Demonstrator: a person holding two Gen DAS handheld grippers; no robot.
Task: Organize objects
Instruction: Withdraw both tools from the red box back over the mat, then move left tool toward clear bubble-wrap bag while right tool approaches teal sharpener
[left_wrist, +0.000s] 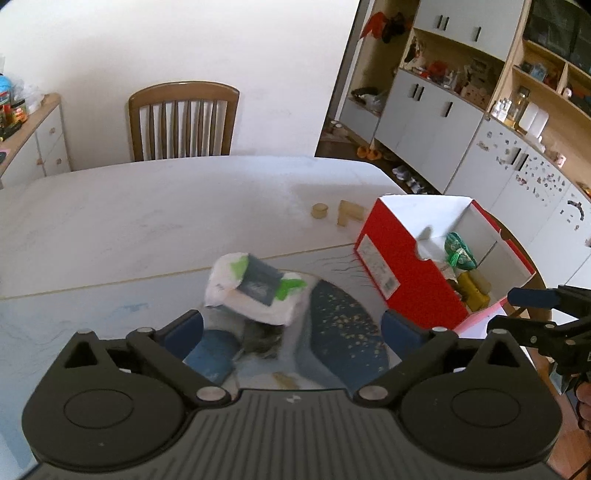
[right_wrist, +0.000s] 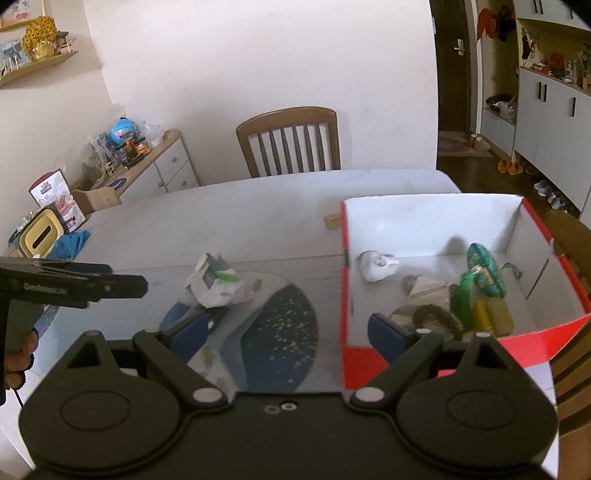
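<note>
Words and labels: almost nothing can be read.

The red box (left_wrist: 391, 266) has a white sticker (left_wrist: 376, 264) on its side, but the print on it is too small and blurry to read. The white packet (left_wrist: 255, 291) on the table has a dark label (left_wrist: 258, 282) with pale writing that is only a smear. The left gripper (right_wrist: 122, 286), seen from the right wrist camera, has a line of small white letters on its black arm, too blurry to spell out. The left gripper's own black body has a tiny pale mark (left_wrist: 294, 400), with no letters to make out.
</note>
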